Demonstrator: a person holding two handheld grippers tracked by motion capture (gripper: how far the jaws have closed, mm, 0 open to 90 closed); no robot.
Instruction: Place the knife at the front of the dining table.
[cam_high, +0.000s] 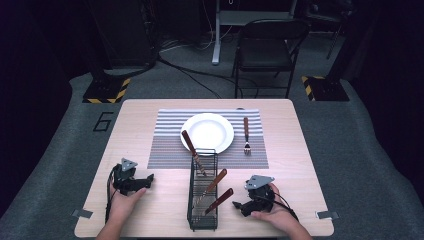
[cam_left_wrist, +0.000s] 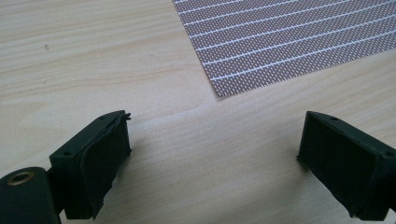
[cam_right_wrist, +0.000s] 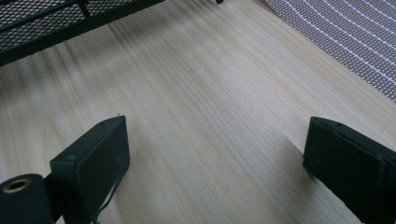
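High view, mesh rack (cam_high: 202, 200) between left claw (cam_high: 148, 179), right claw (cam_high: 237, 205), untouched

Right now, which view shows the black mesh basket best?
The high view: the basket stands whole at the table's near edge between the two grippers, with three wooden-handled utensils in it. The right gripper view catches just a piece of its mesh at the top left. The left gripper view adds nothing.

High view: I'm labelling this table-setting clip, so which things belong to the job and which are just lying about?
Job: wire cutlery basket, three wooden-handled utensils in it, fork, white plate, striped placemat.

Lying about: folding chair, floor cables, tape marks.
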